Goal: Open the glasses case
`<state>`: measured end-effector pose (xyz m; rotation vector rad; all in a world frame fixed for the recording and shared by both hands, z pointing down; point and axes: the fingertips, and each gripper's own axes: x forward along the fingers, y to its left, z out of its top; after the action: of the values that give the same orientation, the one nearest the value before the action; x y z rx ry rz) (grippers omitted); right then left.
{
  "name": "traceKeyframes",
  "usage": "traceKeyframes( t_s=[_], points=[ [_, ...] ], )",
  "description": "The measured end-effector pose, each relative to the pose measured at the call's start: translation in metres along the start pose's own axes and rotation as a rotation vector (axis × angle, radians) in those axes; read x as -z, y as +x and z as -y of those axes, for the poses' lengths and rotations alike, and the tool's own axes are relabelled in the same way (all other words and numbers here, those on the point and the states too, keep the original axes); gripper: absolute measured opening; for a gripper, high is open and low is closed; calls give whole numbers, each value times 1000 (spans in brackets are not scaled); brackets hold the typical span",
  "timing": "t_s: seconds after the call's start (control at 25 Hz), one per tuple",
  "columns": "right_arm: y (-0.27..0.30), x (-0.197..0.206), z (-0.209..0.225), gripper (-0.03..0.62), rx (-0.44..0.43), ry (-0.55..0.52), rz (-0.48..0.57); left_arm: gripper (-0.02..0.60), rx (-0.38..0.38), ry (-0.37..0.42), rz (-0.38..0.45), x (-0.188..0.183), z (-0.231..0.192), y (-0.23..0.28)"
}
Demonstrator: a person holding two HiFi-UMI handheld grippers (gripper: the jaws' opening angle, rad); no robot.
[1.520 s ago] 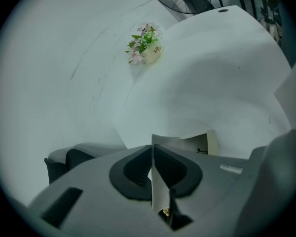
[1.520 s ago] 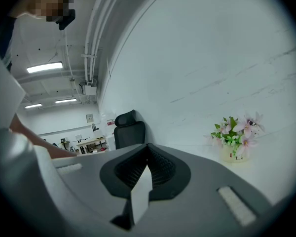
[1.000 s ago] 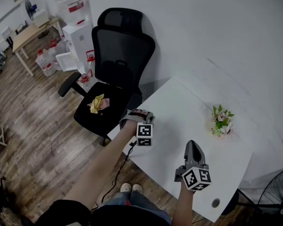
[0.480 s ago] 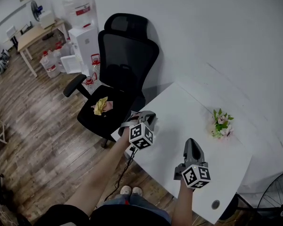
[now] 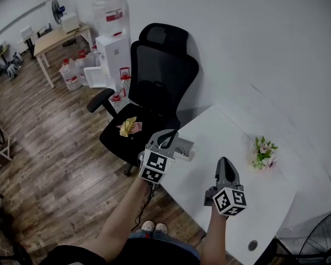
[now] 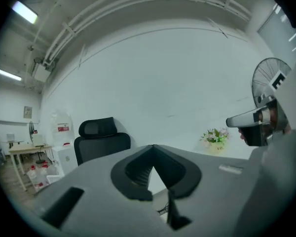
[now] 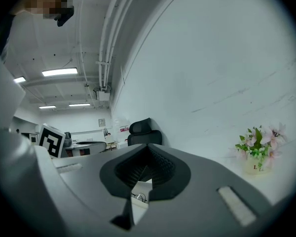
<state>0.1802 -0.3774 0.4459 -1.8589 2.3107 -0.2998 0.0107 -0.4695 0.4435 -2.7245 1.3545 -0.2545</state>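
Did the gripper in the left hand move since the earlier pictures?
Yes. The left gripper has risen from the white table's edge beside the chair, toward the camera, and has rolled over.

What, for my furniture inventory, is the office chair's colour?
The office chair is black, seen best in the head view.

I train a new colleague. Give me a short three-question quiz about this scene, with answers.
1. True or false: the flowers stand on the white table.
2. What lies on the seat of the black chair? A) yellow crumpled thing B) bottle C) book
3. Fill in: both the left gripper and the right gripper have their jaws ____.
Key: 1 true; 2 A; 3 shut.
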Motion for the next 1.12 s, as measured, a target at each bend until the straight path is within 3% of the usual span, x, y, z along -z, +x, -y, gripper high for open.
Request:
traceKeyframes(
  t_s=[0.24, 0.52, 1.12],
  points=[
    [3, -3, -16, 9, -12, -19, 20, 8, -77, -115, 48, 2, -16, -45],
    [-2, -5, -25, 8, -9, -46, 31, 8, -93, -125, 36, 15, -20, -66],
    [-12, -3, -28, 8, -16, -47, 25, 8, -94, -113, 35, 5, -14, -77]
  ],
)
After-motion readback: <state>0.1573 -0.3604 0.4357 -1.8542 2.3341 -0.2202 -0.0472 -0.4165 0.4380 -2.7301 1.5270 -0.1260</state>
